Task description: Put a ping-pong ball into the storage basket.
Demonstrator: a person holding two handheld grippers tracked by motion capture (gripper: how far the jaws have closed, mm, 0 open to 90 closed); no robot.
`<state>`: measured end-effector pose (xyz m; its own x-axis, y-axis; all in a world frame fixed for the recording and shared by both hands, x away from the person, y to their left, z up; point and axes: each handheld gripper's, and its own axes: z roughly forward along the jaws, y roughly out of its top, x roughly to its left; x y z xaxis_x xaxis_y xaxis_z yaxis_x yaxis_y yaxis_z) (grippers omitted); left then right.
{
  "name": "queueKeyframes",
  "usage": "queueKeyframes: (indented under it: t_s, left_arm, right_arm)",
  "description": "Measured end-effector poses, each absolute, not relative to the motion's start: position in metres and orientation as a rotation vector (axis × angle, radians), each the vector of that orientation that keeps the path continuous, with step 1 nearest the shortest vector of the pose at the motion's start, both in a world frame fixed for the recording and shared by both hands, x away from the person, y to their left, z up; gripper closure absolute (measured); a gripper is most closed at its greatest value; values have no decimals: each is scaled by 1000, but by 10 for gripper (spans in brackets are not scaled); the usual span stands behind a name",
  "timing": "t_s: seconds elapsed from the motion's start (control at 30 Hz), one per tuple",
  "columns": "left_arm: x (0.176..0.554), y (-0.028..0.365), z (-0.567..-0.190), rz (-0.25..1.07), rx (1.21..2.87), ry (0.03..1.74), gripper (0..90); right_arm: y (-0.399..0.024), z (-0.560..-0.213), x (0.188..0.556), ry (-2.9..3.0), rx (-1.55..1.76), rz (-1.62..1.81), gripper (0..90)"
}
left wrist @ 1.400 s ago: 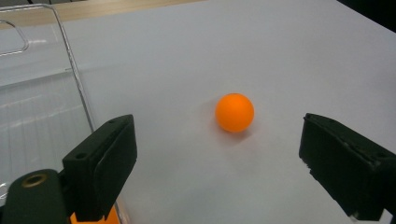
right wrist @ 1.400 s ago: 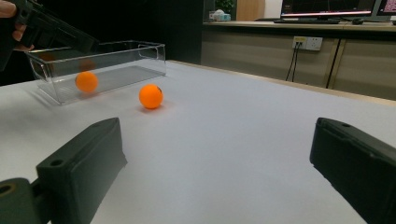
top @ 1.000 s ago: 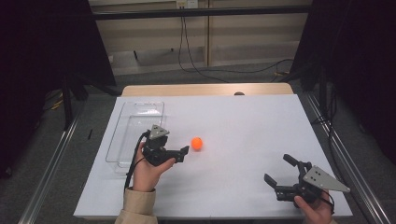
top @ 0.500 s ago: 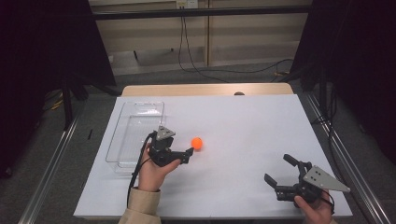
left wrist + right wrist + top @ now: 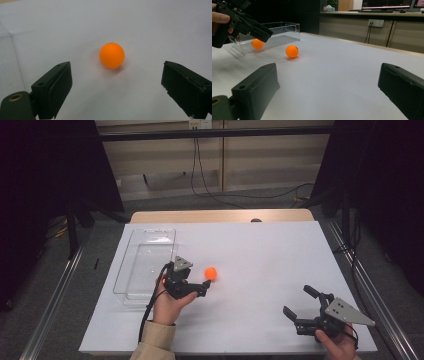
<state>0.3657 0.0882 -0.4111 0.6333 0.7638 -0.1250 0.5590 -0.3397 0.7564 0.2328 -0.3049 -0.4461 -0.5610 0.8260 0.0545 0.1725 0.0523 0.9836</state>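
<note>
The left gripper (image 5: 204, 289), jaws spread wide, has edged up the frame toward the orange ball (image 5: 211, 273) at centre-left of the table (image 5: 260, 250); the ball sits ahead of both pads, ungrasped, so a pickup looks imminent. The right gripper (image 5: 299, 306) idles lower right, also spread.

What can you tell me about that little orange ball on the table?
The orange ball is small, round and smooth, plain matte orange like a ping-pong ball. It rests on the white table, casting a soft shadow, a little to the right of the clear plastic tray. Nothing touches it: the left gripper sits just short of it, jaws open on either side.
</note>
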Motion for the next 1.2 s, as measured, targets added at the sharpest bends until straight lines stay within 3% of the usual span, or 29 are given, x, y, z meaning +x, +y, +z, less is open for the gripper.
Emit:
queueKeyframes:
  t_s: [1.2]
  left_arm:
    - [375, 65, -433, 337, 2092, 1026, 95]
  right_arm:
    - [-306, -446, 233, 1787, 1000, 1548, 24]
